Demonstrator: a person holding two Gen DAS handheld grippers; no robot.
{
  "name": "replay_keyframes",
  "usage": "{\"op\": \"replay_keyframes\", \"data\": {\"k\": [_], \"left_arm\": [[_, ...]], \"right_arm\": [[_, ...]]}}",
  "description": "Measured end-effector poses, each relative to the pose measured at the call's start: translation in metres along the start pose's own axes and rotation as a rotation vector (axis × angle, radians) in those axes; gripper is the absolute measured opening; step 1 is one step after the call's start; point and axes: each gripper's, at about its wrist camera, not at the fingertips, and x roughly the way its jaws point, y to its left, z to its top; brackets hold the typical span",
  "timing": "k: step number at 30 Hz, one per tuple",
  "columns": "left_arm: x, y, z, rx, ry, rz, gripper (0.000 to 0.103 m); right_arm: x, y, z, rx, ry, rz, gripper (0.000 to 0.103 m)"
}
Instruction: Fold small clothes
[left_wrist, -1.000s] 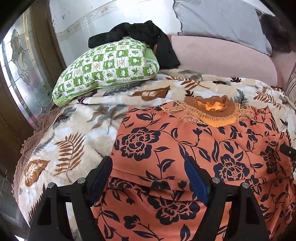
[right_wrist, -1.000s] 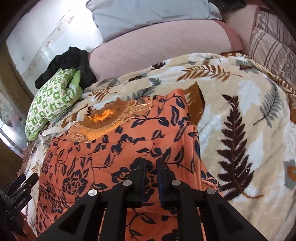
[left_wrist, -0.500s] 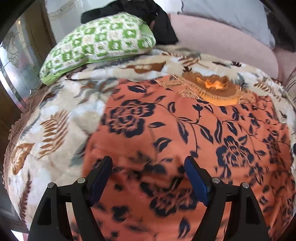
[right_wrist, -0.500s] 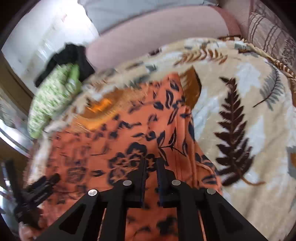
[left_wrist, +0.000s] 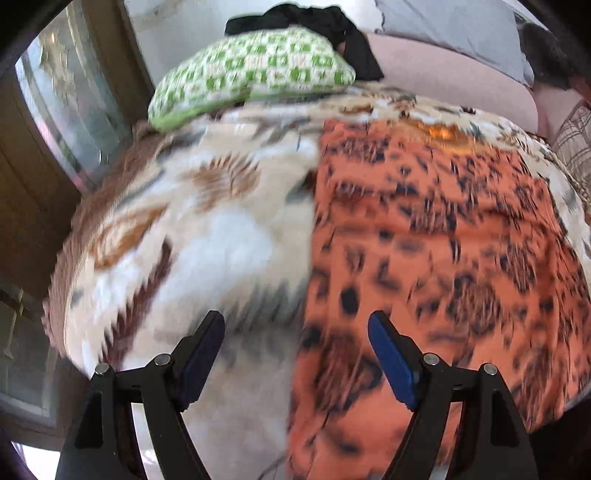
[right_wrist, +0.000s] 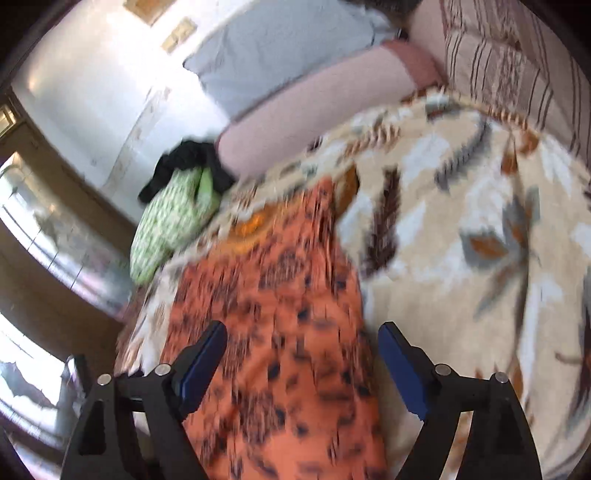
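Ahead of both grippers on leaf-print fleece blanket (left_wrist: 207, 236) | orange cotton garment with dark floral print (left_wrist: 436, 251) flat, long axis running away | left gripper (left_wrist: 295, 354) released, over left edge | right gripper (right_wrist: 303, 363) released, over right edge; about equally near.

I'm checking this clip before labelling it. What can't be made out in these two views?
- Left wrist view: the orange garment is motion-blurred, so its print, folds and edges are unclear.
- Right wrist view: the garment's near end is cut off by the bottom edge.
- Right wrist view: the blanket is smeared.
- Both views: the black cloth behind the green pillow is mostly hidden.
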Motion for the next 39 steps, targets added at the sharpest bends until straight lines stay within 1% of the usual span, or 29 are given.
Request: {"op": "replay_keyframes", "data": {"k": [1,3,4,5,7,8,10,15,17,18,19,21,22,24,25,26,28,31,34,35,36,37,39], "left_arm": [[-0.001,0.009,-0.011,-0.021,0.022,-0.023,0.080],[-0.002,0.022,-0.029,-0.058,0.047,-0.060,0.080],[-0.002,0.027,-0.038,-0.077,0.058,-0.076,0.080],[-0.001,0.030,-0.045,-0.090,0.068,-0.088,0.080],[0.002,0.033,-0.060,-0.119,0.097,-0.128,0.080],[0.003,0.033,-0.065,-0.130,0.105,-0.151,0.080],[0.003,0.028,-0.073,-0.138,0.103,-0.185,0.080],[0.011,0.018,-0.078,-0.159,0.100,-0.248,0.080],[0.017,0.016,-0.075,-0.158,0.098,-0.235,0.080],[0.020,0.016,-0.075,-0.159,0.097,-0.236,0.078],[0.024,0.015,-0.074,-0.162,0.100,-0.257,0.075],[0.031,0.015,-0.074,-0.163,0.134,-0.306,0.049],[0.035,0.013,-0.075,-0.154,0.147,-0.311,0.049],[0.033,0.010,-0.076,-0.119,0.127,-0.308,0.047],[0.032,0.010,-0.077,-0.111,0.123,-0.313,0.042],[0.031,0.010,-0.078,-0.108,0.121,-0.323,0.039],[0.029,0.013,-0.080,-0.116,0.120,-0.365,0.029],[0.027,0.016,-0.080,-0.125,0.109,-0.402,0.028],[0.023,0.014,-0.081,-0.106,0.086,-0.430,0.029],[0.024,0.013,-0.080,-0.109,0.089,-0.423,0.031],[0.027,0.012,-0.080,-0.116,0.104,-0.421,0.040],[0.032,0.012,-0.079,-0.134,0.127,-0.422,0.045],[0.035,0.012,-0.078,-0.154,0.135,-0.426,0.045]], "right_arm": [[-0.001,-0.005,-0.008,0.007,0.044,0.024,0.085],[0.000,-0.013,-0.023,0.005,0.109,0.029,0.080],[0.001,-0.017,-0.031,-0.002,0.126,0.024,0.074],[0.002,-0.021,-0.039,-0.002,0.144,0.024,0.070],[0.007,-0.028,-0.053,0.024,0.169,0.024,0.067],[0.010,-0.032,-0.059,0.037,0.176,0.023,0.064],[0.016,-0.038,-0.069,0.060,0.182,0.023,0.062],[0.027,-0.054,-0.084,0.103,0.197,0.004,0.062],[0.030,-0.055,-0.087,0.103,0.199,-0.006,0.062],[0.030,-0.056,-0.088,0.101,0.198,-0.009,0.062],[0.030,-0.056,-0.089,0.102,0.197,-0.010,0.062],[0.031,-0.055,-0.091,0.104,0.194,-0.005,0.062],[0.031,-0.054,-0.092,0.102,0.195,-0.007,0.062],[0.035,-0.054,-0.094,0.094,0.203,-0.020,0.062],[0.036,-0.055,-0.096,0.095,0.208,-0.021,0.062],[0.039,-0.055,-0.097,0.099,0.211,-0.023,0.062],[0.041,-0.056,-0.099,0.105,0.213,-0.018,0.062],[0.042,-0.053,-0.100,0.089,0.221,-0.012,0.062],[0.042,-0.049,-0.103,0.072,0.232,-0.004,0.062],[0.042,-0.047,-0.103,0.067,0.238,0.002,0.062],[0.043,-0.046,-0.104,0.064,0.245,0.012,0.062],[0.043,-0.045,-0.104,0.063,0.246,0.015,0.062],[0.043,-0.044,-0.105,0.059,0.246,0.009,0.062]]}}
